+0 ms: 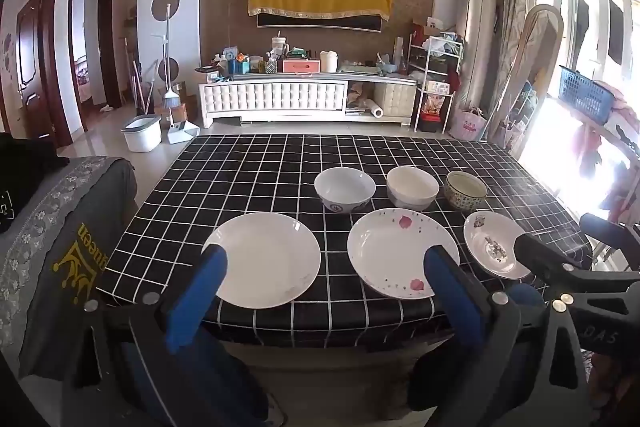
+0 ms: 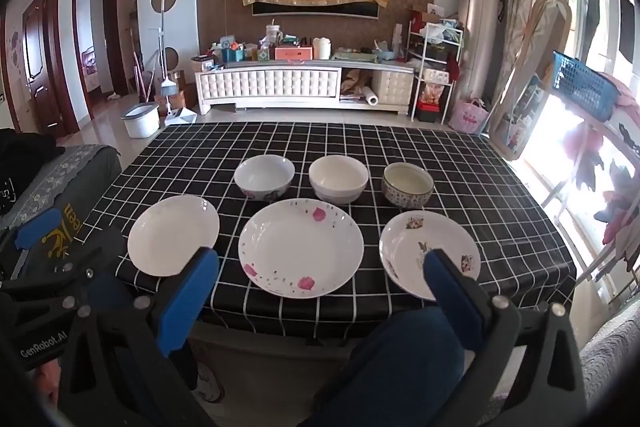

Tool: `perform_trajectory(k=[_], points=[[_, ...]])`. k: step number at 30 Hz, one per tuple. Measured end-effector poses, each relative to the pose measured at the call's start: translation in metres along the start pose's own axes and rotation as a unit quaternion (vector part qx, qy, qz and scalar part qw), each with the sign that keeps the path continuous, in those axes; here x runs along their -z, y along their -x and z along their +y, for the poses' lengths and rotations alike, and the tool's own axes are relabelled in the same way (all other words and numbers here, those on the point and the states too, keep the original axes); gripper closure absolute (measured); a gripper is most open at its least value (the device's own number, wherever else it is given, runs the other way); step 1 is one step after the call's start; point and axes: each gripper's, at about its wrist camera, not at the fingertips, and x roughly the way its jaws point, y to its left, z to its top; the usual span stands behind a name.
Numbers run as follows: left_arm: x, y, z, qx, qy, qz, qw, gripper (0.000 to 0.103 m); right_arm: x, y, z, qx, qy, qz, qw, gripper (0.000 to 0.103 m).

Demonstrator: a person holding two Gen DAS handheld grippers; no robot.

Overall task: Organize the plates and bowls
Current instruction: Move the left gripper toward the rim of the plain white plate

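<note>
Three plates lie in a front row on the black checked table [image 1: 248, 163]: a plain white plate [image 1: 266, 259] [image 2: 174, 235], a pink-flowered plate [image 1: 394, 251] [image 2: 300, 247] and a small patterned plate [image 1: 494, 243] [image 2: 424, 251]. Behind them stand a white bowl with blue trim [image 1: 345, 189] [image 2: 264, 177], a cream bowl [image 1: 412, 187] [image 2: 338, 179] and a patterned bowl [image 1: 466, 190] [image 2: 408, 185]. My left gripper [image 1: 328, 259] is open and empty, short of the table's near edge. My right gripper [image 2: 322, 263] is open and empty, likewise held back.
A grey cushioned seat with yellow print [image 1: 68, 251] stands left of the table. A TV cabinet [image 1: 308, 95] lines the far wall. A white bucket [image 1: 142, 133] sits on the floor. A blue basket [image 2: 582, 85] and window are at the right.
</note>
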Motion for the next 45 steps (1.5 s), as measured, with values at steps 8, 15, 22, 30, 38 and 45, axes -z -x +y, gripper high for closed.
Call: perform_trajectory(k=[8,15,22,30,38,45], points=[[0.0,0.0,0.003,-0.002,-0.001,-0.003,1.0,0.005,0.0,-0.001,0.0,0.001,0.001,0.005,1.0,0.0],[0.002,-0.002,0.002,-0.002,0.001,0.003,1.0,0.005,0.0,-0.002,0.0,0.002,0.001,0.007,1.0,0.0],[0.002,-0.001,-0.001,-0.003,0.0,-0.001,1.0,0.005,0.001,-0.002,-0.001,0.002,0.001,0.008,1.0,0.0],[0.002,0.002,-0.005,-0.007,-0.005,-0.006,0.9999,0.005,0.001,-0.001,0.0,0.008,0.005,0.003,1.0,0.0],[-0.009,0.005,-0.006,-0.021,-0.024,-0.013,0.9994,0.005,-0.002,0.0,-0.003,0.002,-0.005,0.006,1.0,0.0],[-0.032,0.001,0.014,-0.037,-0.007,-0.008,0.9992,0.005,-0.022,-0.005,0.0,-0.01,-0.002,0.003,1.0,0.0]])
